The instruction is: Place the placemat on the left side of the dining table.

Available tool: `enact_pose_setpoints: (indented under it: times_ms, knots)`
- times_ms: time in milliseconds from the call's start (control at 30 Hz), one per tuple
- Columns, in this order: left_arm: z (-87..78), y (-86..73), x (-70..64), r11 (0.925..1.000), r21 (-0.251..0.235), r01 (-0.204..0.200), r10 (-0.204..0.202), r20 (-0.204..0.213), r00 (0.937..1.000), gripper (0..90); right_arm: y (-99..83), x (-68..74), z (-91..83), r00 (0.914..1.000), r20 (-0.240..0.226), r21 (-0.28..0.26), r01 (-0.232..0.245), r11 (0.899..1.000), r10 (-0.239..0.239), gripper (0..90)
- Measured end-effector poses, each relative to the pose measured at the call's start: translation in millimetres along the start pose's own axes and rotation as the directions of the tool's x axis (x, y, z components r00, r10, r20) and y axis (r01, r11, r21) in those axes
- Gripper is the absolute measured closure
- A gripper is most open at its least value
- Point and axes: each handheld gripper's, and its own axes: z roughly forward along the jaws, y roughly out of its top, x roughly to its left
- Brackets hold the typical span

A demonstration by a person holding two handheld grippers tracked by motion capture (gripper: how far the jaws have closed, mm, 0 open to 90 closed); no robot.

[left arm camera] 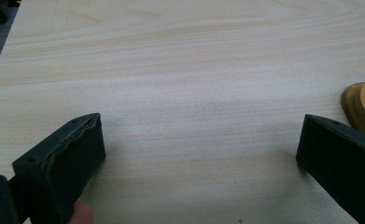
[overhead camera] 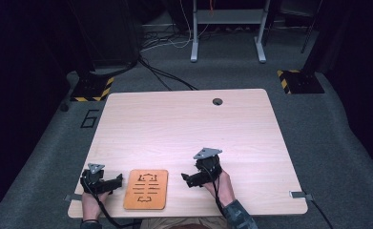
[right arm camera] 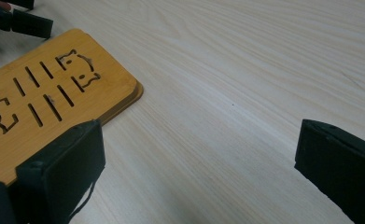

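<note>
Nearest the high camera, my forearms enter from the near edge of the pale rectangular wooden table [overhead camera: 184, 119]. At the left, my left gripper [overhead camera: 116, 180] rests low on the tabletop with its jaws spread wide and nothing between them. In the left gripper view a rounded corner of the flat orange-brown bamboo board with cut-out slots [overhead camera: 146, 189] lies just past the right-hand jaw, apart from it. The board lies flat near the table's near edge, between my two grippers, with its long axis running away from me.

At the right, my right gripper [overhead camera: 186, 179] points leftward toward the board, its jaws likewise spread and empty. In the right gripper view the board [right arm camera: 54, 102] lies ahead and to the left, its near part hidden behind the left-hand jaw; the right-hand jaw stands over bare wood. I cannot tell whether that jaw touches the board.

I judge the left gripper slightly nearer. Either gripper must close across the board's thin edge, so the approach runs sideways, along the short axis.
</note>
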Motion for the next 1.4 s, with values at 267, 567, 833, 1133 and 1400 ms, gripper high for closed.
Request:
enact_pose_setpoints:
  times_ms: [267, 567, 833, 1133, 1400]
  knots:
    - [0.3, -0.1, -0.1, 1.0000, -0.004, 0.001, -0.001, -0.002, 1.0000, 1.0, 6.2, 5.6, 7.6, 0.9997, -0.023, 0.001, 0.008, 1.000, -0.008, 1.0]
    - [-0.1, -0.1, -0.1, 1.0000, 0.001, 0.002, -0.002, -0.001, 1.0000, 1.0, 12.3, 9.8, 18.7, 0.9984, -0.052, 0.013, 0.024, 1.000, -0.023, 1.0]
    - [-0.1, 0.0, -0.1, 1.0000, 0.002, 0.002, -0.002, -0.001, 1.0000, 1.0, 16.8, 13.4, 27.1, 0.9973, -0.068, 0.028, 0.029, 0.999, -0.027, 1.1]
    - [0.3, -0.1, -0.1, 1.0000, -0.004, 0.001, -0.001, -0.002, 1.0000, 1.0, 20.1, 18.1, 39.8, 0.9954, -0.091, 0.046, 0.036, 0.998, -0.032, 1.2]
    - [-0.1, 0.0, -0.2, 1.0000, 0.001, 0.002, -0.002, -0.001, 1.0000, 1.0, 20.2, 25.4, 54.4, 0.9922, -0.117, 0.069, 0.052, 0.996, -0.043, 1.5]
